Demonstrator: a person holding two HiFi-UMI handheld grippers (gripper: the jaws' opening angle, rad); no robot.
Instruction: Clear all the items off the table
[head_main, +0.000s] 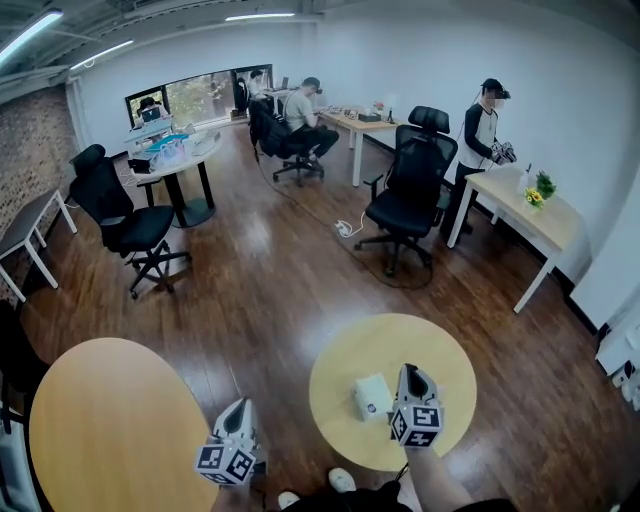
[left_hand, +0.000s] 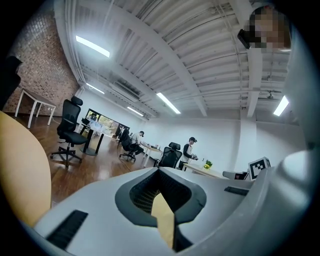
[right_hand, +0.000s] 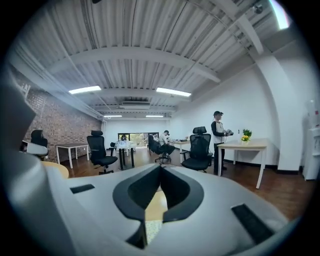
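Observation:
A small white box (head_main: 372, 395) lies on the small round wooden table (head_main: 440, 345), near its middle. My right gripper (head_main: 410, 369) hangs above that table just right of the box, apart from it, pointing away from me. In the right gripper view its jaws (right_hand: 160, 166) meet at the tips with nothing between them. My left gripper (head_main: 240, 404) is over the floor between the two round tables. The left gripper view also has its jaws (left_hand: 160, 169) shut and empty.
A larger round table (head_main: 100, 420) stands at the near left. Beyond are black office chairs (head_main: 410, 190) (head_main: 125, 225), a white desk (head_main: 520, 210) with a flower pot, a standing person (head_main: 480, 135), a seated person (head_main: 305, 115) and a cable (head_main: 345, 228) on the wooden floor.

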